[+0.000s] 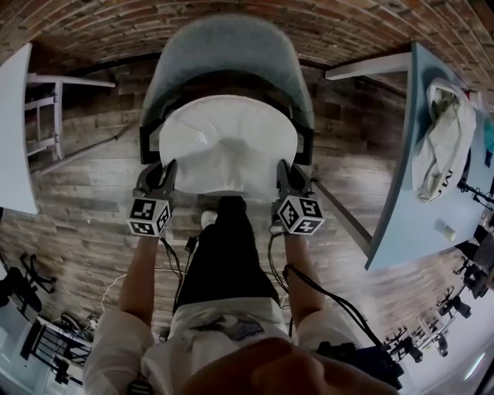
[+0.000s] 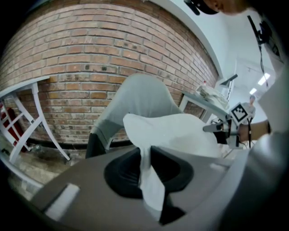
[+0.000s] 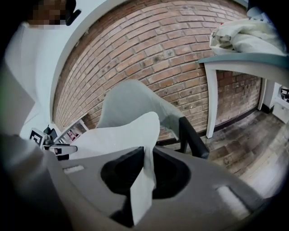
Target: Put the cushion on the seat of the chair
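A white cushion (image 1: 228, 146) hangs between my two grippers, just over the seat of a grey-blue chair (image 1: 224, 54) with black arms. My left gripper (image 1: 164, 176) is shut on the cushion's left edge, and the right gripper (image 1: 282, 174) is shut on its right edge. In the left gripper view a fold of the cushion (image 2: 149, 176) is pinched between the jaws, with the chair back (image 2: 140, 97) behind it. The right gripper view shows the same pinch on the cushion (image 3: 143, 185) in front of the chair back (image 3: 131, 101). The seat itself is hidden under the cushion.
A pale blue table (image 1: 413, 200) stands at the right with a crumpled cloth (image 1: 444, 143) on it. A white frame stand (image 1: 46, 116) and a white panel (image 1: 14, 131) are at the left. Brick wall (image 1: 116, 23) runs behind the chair. Cables trail near the person's legs.
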